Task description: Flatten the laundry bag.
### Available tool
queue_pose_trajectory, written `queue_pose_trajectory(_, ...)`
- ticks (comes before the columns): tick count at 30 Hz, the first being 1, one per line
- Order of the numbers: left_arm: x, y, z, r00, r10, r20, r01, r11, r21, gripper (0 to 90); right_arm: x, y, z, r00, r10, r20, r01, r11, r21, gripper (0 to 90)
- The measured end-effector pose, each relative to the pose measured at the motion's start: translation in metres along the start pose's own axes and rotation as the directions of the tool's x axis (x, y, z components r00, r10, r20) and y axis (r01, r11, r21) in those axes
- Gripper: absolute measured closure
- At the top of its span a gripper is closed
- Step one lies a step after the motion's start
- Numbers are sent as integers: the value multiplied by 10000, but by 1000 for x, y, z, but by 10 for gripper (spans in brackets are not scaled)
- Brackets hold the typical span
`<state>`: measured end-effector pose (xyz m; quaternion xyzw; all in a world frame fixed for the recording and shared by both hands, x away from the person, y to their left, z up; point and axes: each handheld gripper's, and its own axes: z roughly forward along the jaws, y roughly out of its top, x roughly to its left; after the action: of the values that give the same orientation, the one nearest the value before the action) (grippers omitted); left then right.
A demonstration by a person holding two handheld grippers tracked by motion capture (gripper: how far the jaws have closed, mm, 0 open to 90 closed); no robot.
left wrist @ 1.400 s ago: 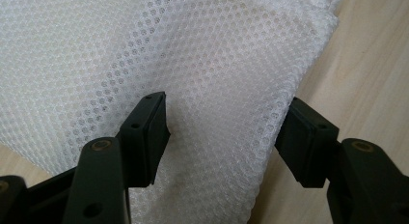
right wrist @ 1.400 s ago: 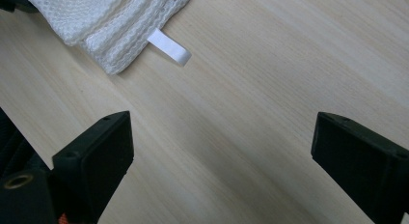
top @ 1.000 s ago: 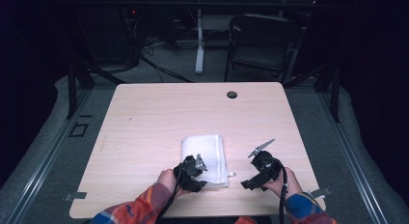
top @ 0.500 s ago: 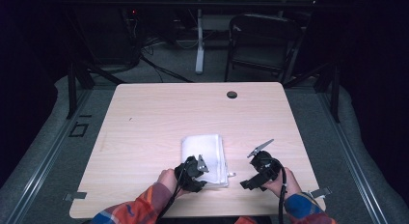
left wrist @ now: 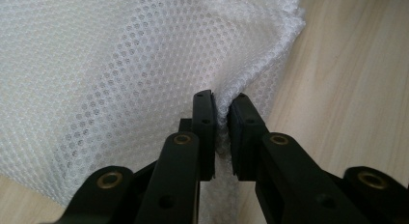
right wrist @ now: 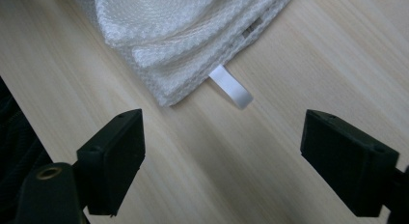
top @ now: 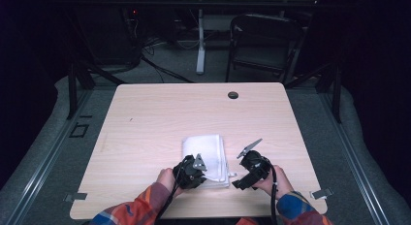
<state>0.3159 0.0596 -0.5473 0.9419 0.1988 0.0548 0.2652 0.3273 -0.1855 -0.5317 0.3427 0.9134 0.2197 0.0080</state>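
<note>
Left tool (left wrist: 221, 119) clenches the folded white mesh cloth (top: 206, 152) at lower centre; right tool (right wrist: 222, 161), spread wide, has just been narrowing over bare desk (top: 160, 113).

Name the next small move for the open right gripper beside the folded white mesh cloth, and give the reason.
Probably ease the right gripper forward onto the near corner of the folded white mesh cloth and close. The left gripper, whose jaws have just been closing, already pinches a fold, while the right one's jaws stand wide over bare wooden table, short of that corner.
</note>
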Motion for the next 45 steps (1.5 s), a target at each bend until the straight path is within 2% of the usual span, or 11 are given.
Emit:
queue_pose_trajectory(2,1,0,0,10000,-26,15,26,10000,-28,834,1,1,2,10000,56,18,-56,9999,-90,179)
queue_pose_trajectory(5,0,0,-3,10000,44,-52,-45,9998,-172,848,5,6,4,10000,-72,37,72,9999,-154,300)
queue_pose_trajectory(9,1,-1,-4,10000,-10,-77,8,9996,-297,850,11,13,6,9996,-290,42,291,9991,-316,543)
queue_pose_trajectory(11,2,-1,-5,9998,-54,-177,47,9993,-361,851,13,15,8,9994,-340,23,340,9990,-289,590)
queue_pose_trajectory(12,3,-1,-6,9998,-50,-182,43,9992,-405,850,15,19,12,9984,-559,33,560,9982,-230,712)
queue_pose_trajectory(14,3,-1,-6,9997,-60,-233,50,9991,-430,850,16,21,15,9980,-630,92,632,9978,-204,747)
queue_pose_trajectory(15,4,-1,-7,9996,-77,-266,63,9986,-523,850,18,25,20,9968,-790,92,791,9968,-131,813)
queue_pose_trajectory(18,4,-1,-8,9995,-114,-284,97,9983,-582,850,20,30,26,9953,-961,109,961,9954,-54,857)
queue_pose_trajectory(20,4,-1,-9,9991,-117,-401,94,9982,-594,850,22,31,32,9968,-783,143,788,9962,-369,877)
queue_pose_trajectory(25,5,-2,-10,9989,-193,-435,169,9982,-570,851,21,31,39,9968,-791,129,794,9965,-267,900)
queue_pose_trajectory(45,12,-4,-20,9903,-835,-1114,732,9929,-934,858,19,28,40,9936,-1116,141,1121,9930,-372,900)
